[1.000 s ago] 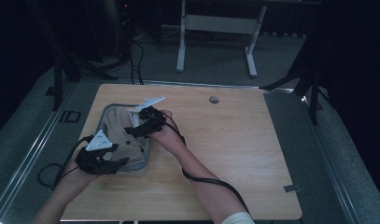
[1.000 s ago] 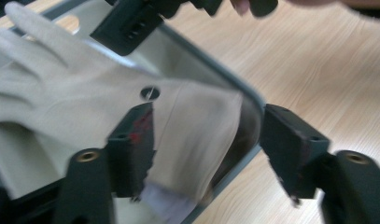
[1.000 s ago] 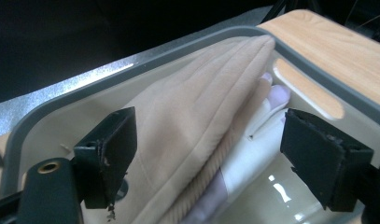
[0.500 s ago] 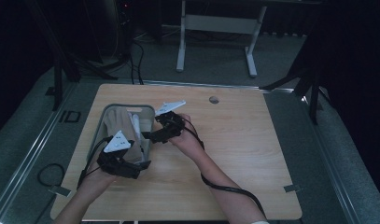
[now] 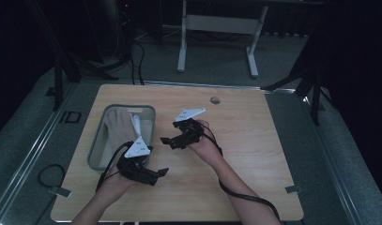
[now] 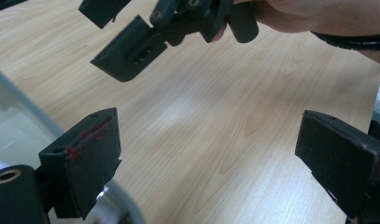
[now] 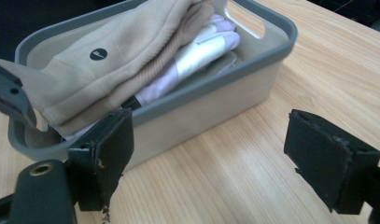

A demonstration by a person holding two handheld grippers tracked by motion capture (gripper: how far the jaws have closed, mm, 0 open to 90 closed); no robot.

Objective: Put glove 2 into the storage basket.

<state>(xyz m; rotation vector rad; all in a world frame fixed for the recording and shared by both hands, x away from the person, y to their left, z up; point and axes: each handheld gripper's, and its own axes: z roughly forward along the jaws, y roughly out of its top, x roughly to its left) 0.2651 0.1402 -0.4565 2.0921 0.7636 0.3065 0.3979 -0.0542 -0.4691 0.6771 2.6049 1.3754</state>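
Nearest the person, the left gripper (image 5: 161,172) hovers above the wooden table (image 5: 254,154) just off the near right corner of the grey bin (image 5: 97,149); its jaws stand wide apart with nothing between them, and in the left gripper view only bare tabletop lies in the gap (a smear of red marks the edge of one pad). A little farther in, the right gripper (image 5: 166,140) is held beside the bin's right wall, pointing toward it, jaws likewise spread and empty. In the right gripper view the bin sits just beyond the jaw tips, apart from them. Inside the bin lies a folded tan garment (image 7: 94,65) with a small dark round mark on it, and next to it, touching, a pale lilac glove (image 7: 197,51) whose fingers reach toward the handle slot in the end wall. Farther back on the table, well apart from both hands, is a small round grey cap (image 5: 215,100).
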